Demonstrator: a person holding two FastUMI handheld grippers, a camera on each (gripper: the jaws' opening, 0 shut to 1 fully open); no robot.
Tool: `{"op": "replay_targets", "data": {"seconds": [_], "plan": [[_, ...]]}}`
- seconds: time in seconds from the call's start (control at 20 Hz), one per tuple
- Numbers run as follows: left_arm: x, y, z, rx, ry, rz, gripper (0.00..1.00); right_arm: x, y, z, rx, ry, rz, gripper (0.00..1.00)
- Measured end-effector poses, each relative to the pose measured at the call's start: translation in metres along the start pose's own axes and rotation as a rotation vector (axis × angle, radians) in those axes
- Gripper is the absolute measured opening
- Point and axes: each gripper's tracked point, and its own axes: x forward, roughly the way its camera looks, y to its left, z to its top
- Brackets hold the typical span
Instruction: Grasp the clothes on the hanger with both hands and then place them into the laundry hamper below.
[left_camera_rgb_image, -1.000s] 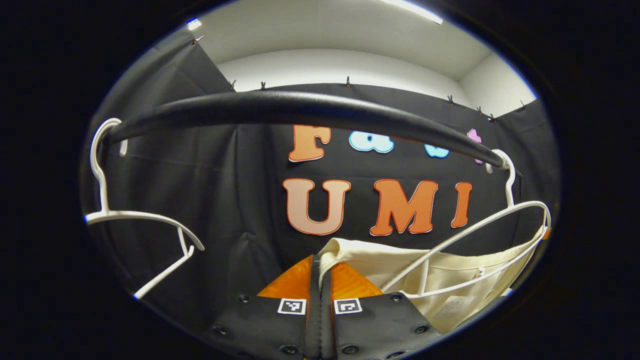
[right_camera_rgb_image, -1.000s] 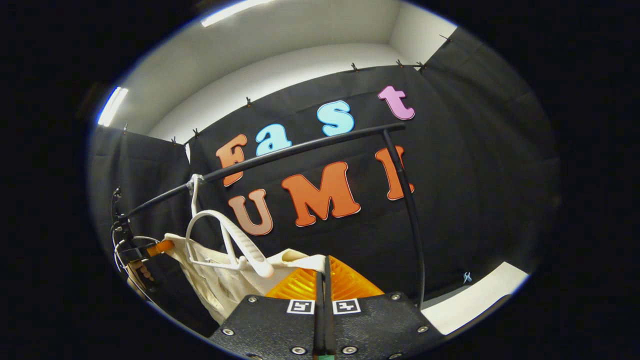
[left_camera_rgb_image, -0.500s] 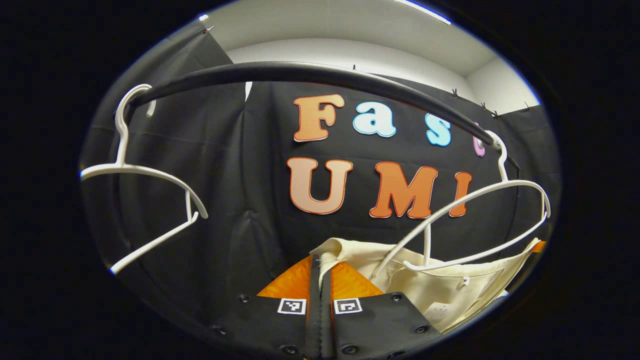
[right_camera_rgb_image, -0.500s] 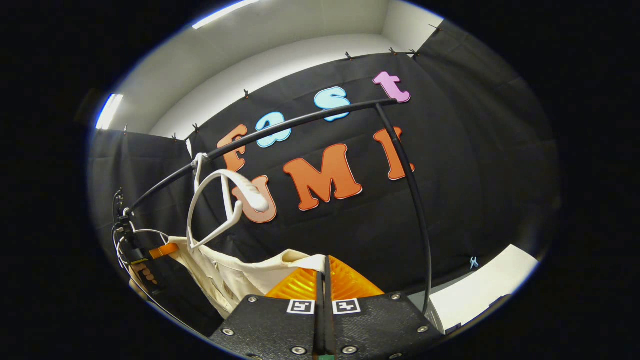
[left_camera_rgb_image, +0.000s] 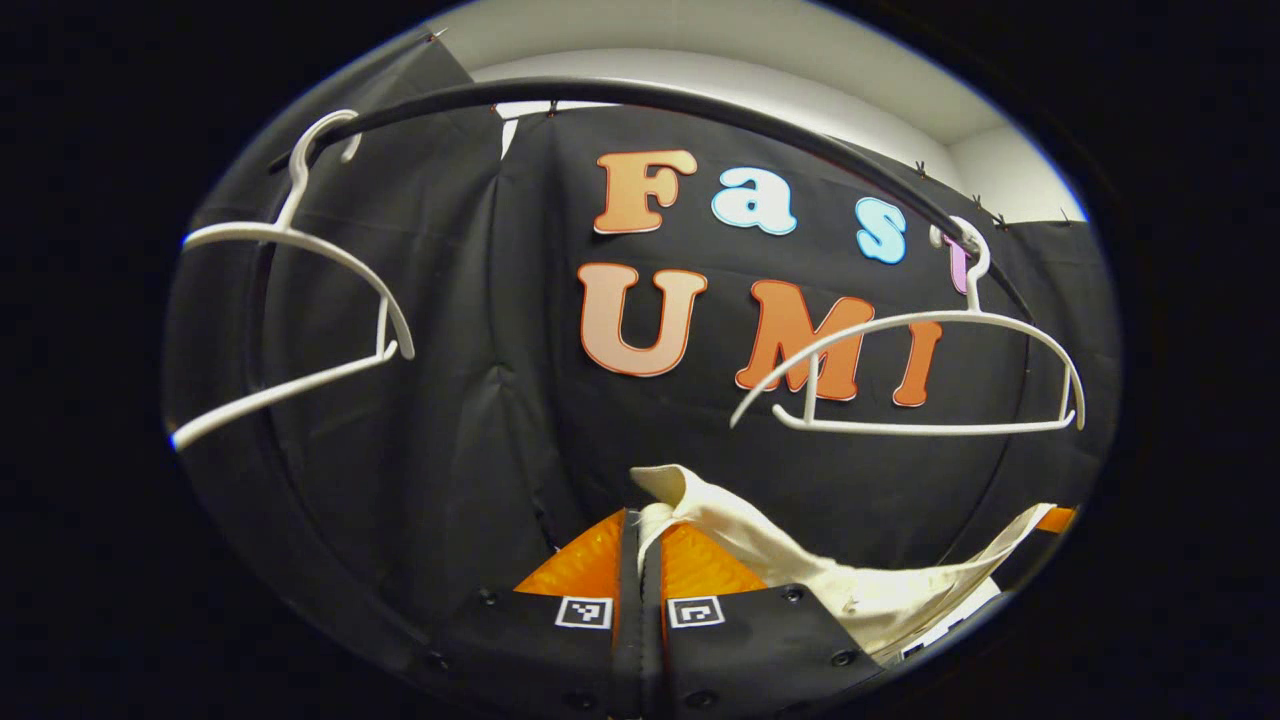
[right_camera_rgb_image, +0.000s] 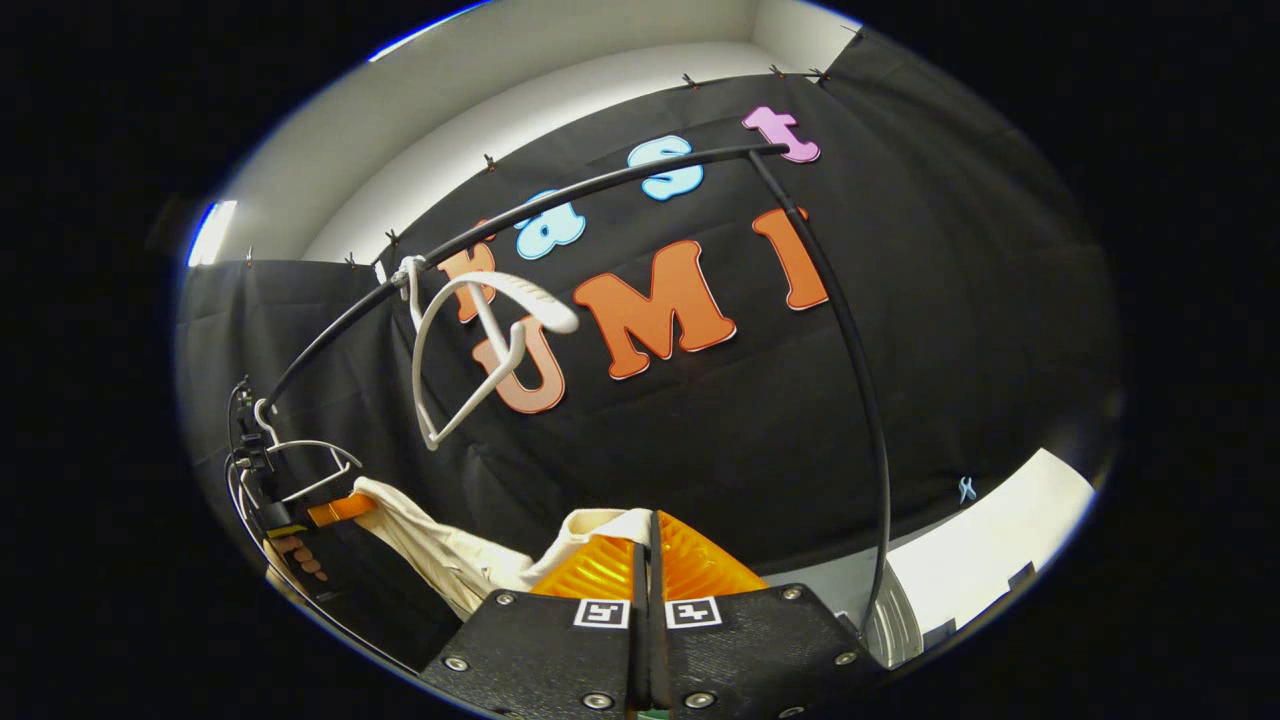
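Cream garment (left_camera_rgb_image: 800, 560) off its white hanger (left_camera_rgb_image: 920, 370), slung low between both claws, below the rail (left_camera_rgb_image: 640, 100). Left claw (left_camera_rgb_image: 640, 560) pinching one corner, right claw (right_camera_rgb_image: 645, 560) pinching the other; two-point hold likely to stop bunching. Hamper out of frame below. Spare hanger (left_camera_rgb_image: 290, 300) bare. Garment's lower part cut off.
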Motion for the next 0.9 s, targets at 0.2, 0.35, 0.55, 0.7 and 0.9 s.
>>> {"op": "replay_targets", "data": {"seconds": [0.2,0.35,0.55,0.7,0.9], "plan": [[-0.005,-0.008,-0.029,0.004,0.054,-0.024,0.06,0.006,0.008,-0.017,0.018,0.035,0.015,0.0],[-0.014,-0.038,-0.038,0.006,0.087,-0.069,0.06,0.006,0.017,-0.034,0.043,0.064,0.023,0.0],[-0.009,-0.089,-0.065,0.004,0.16,-0.164,0.07,0.012,0.028,-0.055,0.066,0.099,0.022,0.0],[-0.018,-0.124,-0.076,0.025,0.183,-0.226,0.06,0.013,0.042,-0.063,0.077,0.11,0.031,0.0],[-0.026,-0.16,-0.091,0.012,0.219,-0.283,0.06,0.015,0.058,-0.077,0.068,0.13,0.045,0.0]]}}
